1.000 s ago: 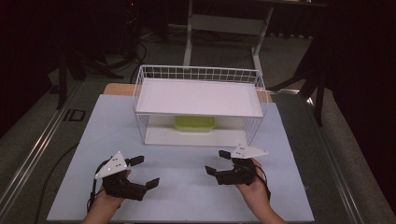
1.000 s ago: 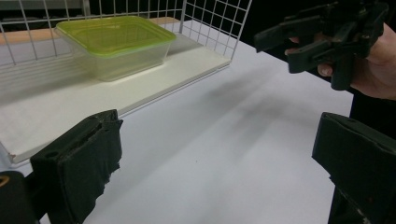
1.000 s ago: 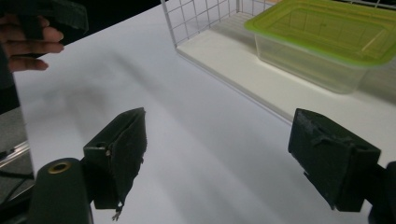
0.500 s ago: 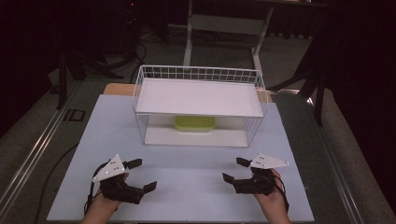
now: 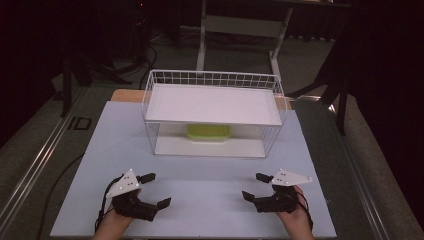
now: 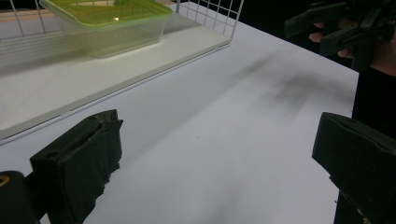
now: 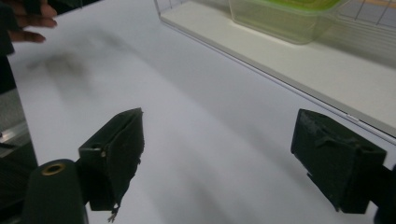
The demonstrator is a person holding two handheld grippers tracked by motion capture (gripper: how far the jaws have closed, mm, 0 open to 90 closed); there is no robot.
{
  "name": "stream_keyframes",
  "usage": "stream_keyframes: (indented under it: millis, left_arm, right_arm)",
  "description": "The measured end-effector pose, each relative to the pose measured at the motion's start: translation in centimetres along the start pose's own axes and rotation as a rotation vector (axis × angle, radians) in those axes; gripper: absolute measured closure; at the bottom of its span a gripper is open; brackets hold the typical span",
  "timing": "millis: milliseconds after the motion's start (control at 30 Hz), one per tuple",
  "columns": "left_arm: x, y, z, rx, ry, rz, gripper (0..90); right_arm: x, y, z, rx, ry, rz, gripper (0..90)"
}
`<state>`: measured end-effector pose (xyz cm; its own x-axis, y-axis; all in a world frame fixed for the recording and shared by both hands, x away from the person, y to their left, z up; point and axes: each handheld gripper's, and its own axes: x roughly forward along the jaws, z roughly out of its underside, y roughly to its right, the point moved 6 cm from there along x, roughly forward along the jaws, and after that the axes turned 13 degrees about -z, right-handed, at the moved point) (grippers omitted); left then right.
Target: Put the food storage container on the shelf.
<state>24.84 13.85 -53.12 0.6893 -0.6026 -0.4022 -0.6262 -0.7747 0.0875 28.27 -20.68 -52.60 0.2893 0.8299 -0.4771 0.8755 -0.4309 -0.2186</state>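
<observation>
A white wire rack [image 5: 212,80] with two white shelves stands at the middle back of the pale table top [image 5: 200,185]. On its lower shelf sits a clear plastic box with a green lid [image 5: 209,132], also seen in the left gripper view [image 6: 109,21] and the right gripper view [image 7: 285,16]. My left gripper [image 5: 155,191] rests open near the front left of the table. My right gripper [image 5: 255,187] rests open near the front right. Both point inward and hold nothing; their black jaws stand wide apart in their own views.
A strip of brown board [image 5: 125,95] shows behind the table top, left of the rack. Metal rails [image 5: 35,165] run along the table's left side. A desk frame [image 5: 240,25] stands in the dark behind.
My right gripper has moved right and toward the front edge. My left gripper has drawn back slightly toward the front. Both stay open.
</observation>
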Motion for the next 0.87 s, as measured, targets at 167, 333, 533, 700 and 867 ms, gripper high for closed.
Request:
stream_keyframes:
  millis: [167, 333, 533, 700, 867]
  left_arm:
    - [0.1, -0.2, 0.3, 0.011, -0.002, -0.014, 2.3]
    - [0.2, -0.2, 0.4, 0.019, -0.005, -0.019, 2.3]
    - [0.0, -0.3, 0.7, 0.002, -0.006, -0.017, 2.3]
    - [-0.1, -0.4, 0.8, -0.001, -0.009, -0.019, 2.3]
    - [-0.1, -0.5, 1.0, -0.004, -0.017, -0.023, 2.3]
  right_arm:
    - [0.3, 0.8, 0.7, -0.014, -0.017, -0.006, 16.8]
    - [0.6, 1.7, 1.3, 0.003, -0.044, 0.01, 16.8]
    - [1.0, 1.8, 1.4, 0.003, -0.051, 0.005, 16.8]
    - [1.0, 1.9, 1.2, 0.005, -0.043, 0.003, 16.8]
    - [1.0, 1.9, 1.1, 0.007, -0.033, 0.0, 16.8]
